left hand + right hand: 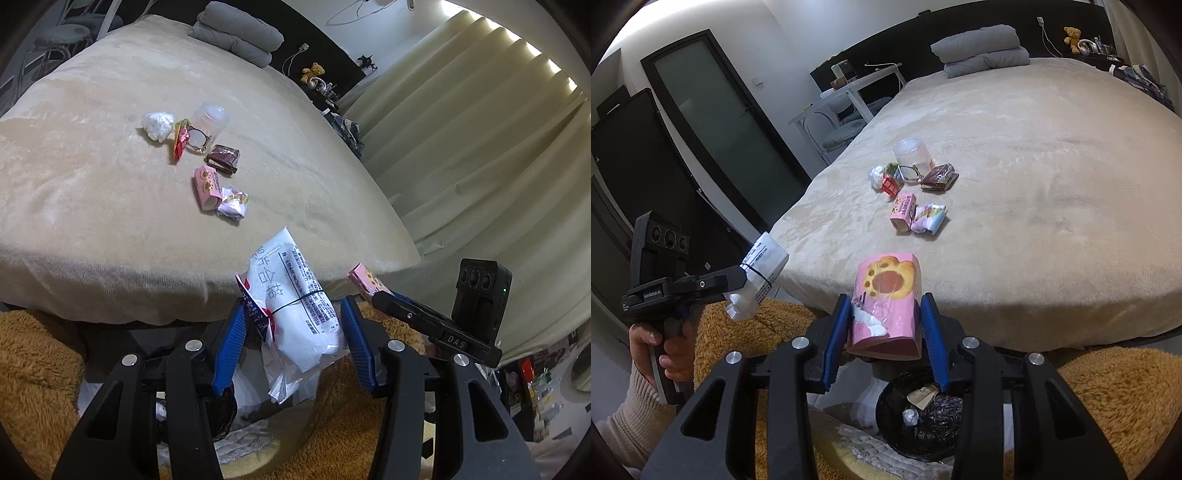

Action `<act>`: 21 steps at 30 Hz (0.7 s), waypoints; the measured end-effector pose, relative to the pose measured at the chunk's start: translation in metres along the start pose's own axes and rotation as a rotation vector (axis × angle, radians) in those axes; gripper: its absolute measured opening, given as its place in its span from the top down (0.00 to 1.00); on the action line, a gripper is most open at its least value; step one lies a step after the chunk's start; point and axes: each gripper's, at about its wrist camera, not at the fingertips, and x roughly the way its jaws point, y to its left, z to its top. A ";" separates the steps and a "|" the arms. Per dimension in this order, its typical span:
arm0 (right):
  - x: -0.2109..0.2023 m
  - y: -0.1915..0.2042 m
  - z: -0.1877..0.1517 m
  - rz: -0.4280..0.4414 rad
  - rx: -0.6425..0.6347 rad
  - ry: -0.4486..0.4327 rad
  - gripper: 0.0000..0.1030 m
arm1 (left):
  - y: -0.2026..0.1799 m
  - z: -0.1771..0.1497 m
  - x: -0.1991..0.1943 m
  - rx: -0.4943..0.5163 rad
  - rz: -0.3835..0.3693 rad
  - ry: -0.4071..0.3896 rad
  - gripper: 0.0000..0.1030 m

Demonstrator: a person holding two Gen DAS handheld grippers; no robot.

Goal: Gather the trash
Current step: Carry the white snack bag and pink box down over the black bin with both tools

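Observation:
My left gripper is shut on a white plastic packet with black print, held in the air off the bed's near edge. My right gripper is shut on a pink carton with a paw-print picture. Below the right gripper stands a black-lined trash bin with scraps in it. On the beige bed lie more pieces: a second pink carton, a pastel wrapper, a brown wrapper, a red packet, crumpled white paper and a clear plastic cup.
Eyeglasses lie beside the cup. Folded grey bedding sits at the bed's far end. An orange fluffy rug covers the floor by the bin. Curtains hang right of the bed. A hand holds the left gripper's handle.

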 end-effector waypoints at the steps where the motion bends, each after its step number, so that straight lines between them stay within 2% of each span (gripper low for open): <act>1: -0.002 0.001 -0.006 0.002 0.003 0.007 0.61 | -0.001 -0.005 0.001 0.002 0.003 0.007 0.51; 12: 0.025 0.004 -0.055 0.012 0.032 0.134 0.61 | 0.009 -0.057 0.024 0.004 0.057 0.104 0.51; 21: 0.060 -0.004 -0.080 0.005 0.090 0.258 0.61 | 0.031 -0.079 0.051 -0.013 0.115 0.184 0.51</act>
